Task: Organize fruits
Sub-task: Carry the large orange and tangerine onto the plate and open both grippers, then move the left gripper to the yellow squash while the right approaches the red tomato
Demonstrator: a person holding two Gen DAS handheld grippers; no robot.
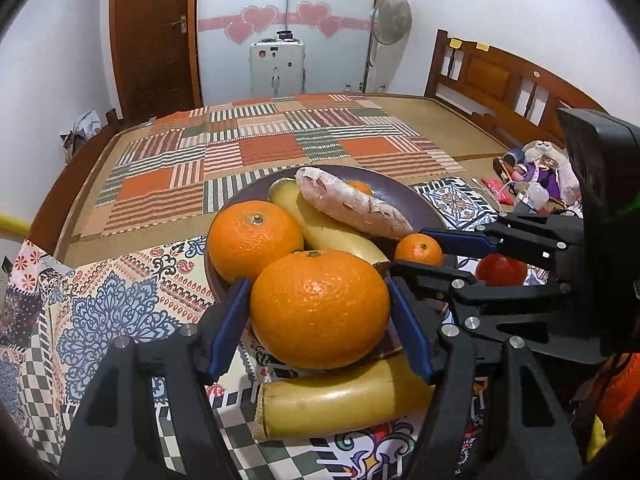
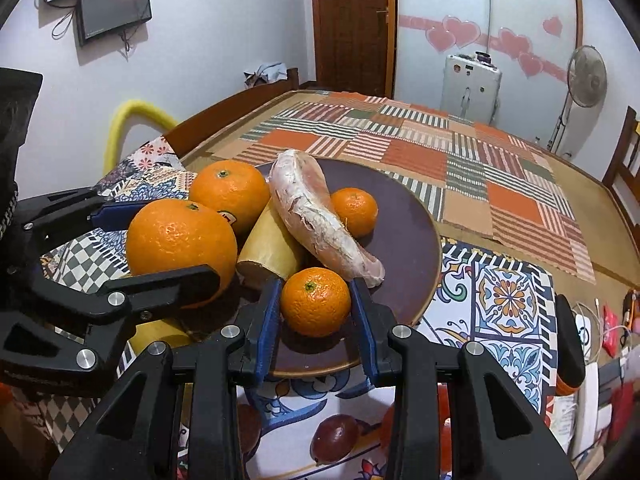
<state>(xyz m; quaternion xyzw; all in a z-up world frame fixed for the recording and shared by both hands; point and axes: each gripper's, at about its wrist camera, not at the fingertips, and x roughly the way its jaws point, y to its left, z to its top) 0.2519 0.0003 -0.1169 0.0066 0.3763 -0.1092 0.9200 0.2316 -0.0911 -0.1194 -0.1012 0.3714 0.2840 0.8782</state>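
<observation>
A dark plate holds a large orange, a banana, a pink wrapped fruit and a small tangerine. My left gripper is shut on a big orange at the plate's near rim. My right gripper is shut on a small tangerine over the plate's near edge. A second banana lies off the plate under the big orange.
A red fruit sits behind the right gripper on the patterned cloth; dark red fruits lie below it. A striped patchwork mat covers the table beyond. Toys and clutter sit at the right edge.
</observation>
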